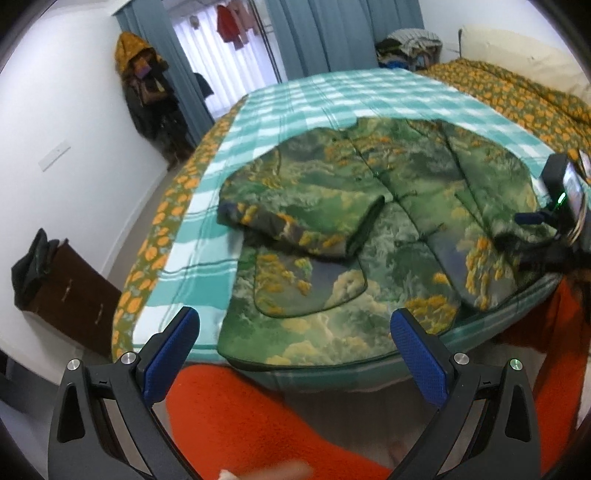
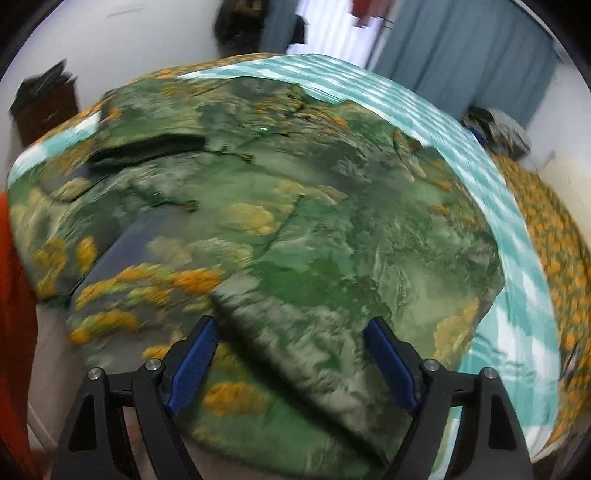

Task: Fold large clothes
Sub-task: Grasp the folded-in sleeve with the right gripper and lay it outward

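My left gripper (image 1: 295, 354) hangs with its blue fingers (image 1: 171, 354) spread wide, nothing between them, just off the near edge of the bed (image 1: 207, 177). Below them is my orange clothing (image 1: 236, 417), so the left side has open air to move in. The jacket (image 1: 369, 236) — green, printed with yellow-orange trees and clouds — lies flat on the teal checked sheet (image 1: 332, 92), its hem at the near edge of the mattress. One sleeve (image 1: 295, 218) is folded across the body, lying on top of a front pocket. On that side a wide strip of bare sheet runs between the jacket and the bed's edge, which is trimmed with an orange flowered border.

My right gripper (image 2: 291, 350) is also spread, low over the jacket (image 2: 295, 229) near its other sleeve; the picture is blurred, and I cannot tell whether the pads (image 2: 388, 362) touch the cloth. From the left camera, that gripper (image 1: 554, 218) shows at the jacket's right edge.

Farther off, bare checked sheet lies beyond the collar, and an orange flowered quilt (image 1: 517, 92) covers the far right of the bed. A basket (image 1: 410, 48) heaped with clothes stands past the bed by the blue curtains (image 1: 332, 33). On the floor to the left, a dark cloth lies on a brown chest (image 1: 70, 291).
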### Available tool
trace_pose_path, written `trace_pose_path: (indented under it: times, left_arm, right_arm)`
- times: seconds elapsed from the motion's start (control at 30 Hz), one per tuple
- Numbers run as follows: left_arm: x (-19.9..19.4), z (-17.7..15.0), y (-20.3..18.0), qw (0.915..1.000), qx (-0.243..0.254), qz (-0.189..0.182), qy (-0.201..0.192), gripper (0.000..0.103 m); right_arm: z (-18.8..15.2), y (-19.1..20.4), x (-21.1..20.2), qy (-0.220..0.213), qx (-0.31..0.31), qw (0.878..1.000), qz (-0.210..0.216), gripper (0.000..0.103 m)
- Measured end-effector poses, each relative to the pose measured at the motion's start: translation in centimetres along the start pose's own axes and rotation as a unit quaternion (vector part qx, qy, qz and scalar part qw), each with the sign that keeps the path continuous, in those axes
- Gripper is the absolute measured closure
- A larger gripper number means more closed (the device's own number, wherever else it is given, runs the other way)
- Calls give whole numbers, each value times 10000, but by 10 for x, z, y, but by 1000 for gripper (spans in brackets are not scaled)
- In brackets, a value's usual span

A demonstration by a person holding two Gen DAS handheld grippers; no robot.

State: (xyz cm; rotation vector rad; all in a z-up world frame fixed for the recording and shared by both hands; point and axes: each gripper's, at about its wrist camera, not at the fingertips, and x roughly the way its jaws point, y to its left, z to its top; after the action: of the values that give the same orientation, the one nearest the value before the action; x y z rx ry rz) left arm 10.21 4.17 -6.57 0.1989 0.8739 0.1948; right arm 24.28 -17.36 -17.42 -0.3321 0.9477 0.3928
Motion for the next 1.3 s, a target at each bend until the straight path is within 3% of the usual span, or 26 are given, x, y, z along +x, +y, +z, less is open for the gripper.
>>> trace_pose_path:
  times: [0.03, 0.07, 0.17, 0.27, 0.37, 0.53, 0.7, 0.77, 0.8, 0.83, 0.87, 0.9, 1.0, 1.13, 1.3]
  left_arm:
    - [3, 0, 0, 10000, 26, -2, 15, 0]
    - [6, 0, -1, 10000, 64, -36, 16, 0]
    - [14, 4, -3, 9997, 210, -134, 41, 0]
    - [24, 14, -2, 9994, 270, -227, 68, 0]
    - [33, 27, -3, 9989, 311, -364, 12, 0]
    - [47, 46, -9, 9977, 545, -346, -182, 0]
    - [68, 64, -13, 9967, 677, -405, -170, 0]
    - [78, 71, -15, 9965, 731, -365, -156, 0]
    - [83, 73, -16, 9965, 757, -335, -150, 0]
    - [88, 76, -16, 9963, 786, -309, -143, 0]
    - [96, 79, -17, 9960, 831, -297, -125, 0]
    - [100, 79, -18, 9958, 854, -296, -108, 0]
    - [120, 81, -21, 9946, 984, -322, 8, 0]
    - [147, 80, -31, 9911, 1265, -357, 185, 0]
    - [163, 78, -32, 9878, 1429, -519, 349, 0]
  right_arm:
    - [0, -4, -4, -60, 161, 9995, 254, 63]
    - [-1, -7, -11, -140, 291, 9985, 435, 71]
    - [-1, -15, -46, -503, 428, 9970, 399, 94]
    - [2, -46, -85, -912, 874, 9909, 463, 94]
    - [9, -88, -120, -1305, 1145, 9848, 52, 94]
    - [10, -178, -147, -1470, 1688, 9688, -1064, 94]
    - [-6, -258, -137, -1141, 2134, 9331, -2662, 94]
    - [-14, -278, -127, -856, 2412, 9085, -3302, 81]
    - [-19, -284, -124, -731, 2566, 8930, -3624, 65]
    - [-23, -286, -124, -744, 2683, 8857, -3716, 55]
    - [-27, -283, -126, -852, 2820, 8832, -3650, 54]
    - [-31, -278, -129, -923, 2863, 8865, -3515, 53]
    - [-25, -241, -123, -1048, 2706, 9138, -2842, 51]
    - [-22, -171, -119, -1372, 2490, 9412, -1824, 43]
    - [-29, -101, -100, -1514, 2210, 9557, -1223, 42]
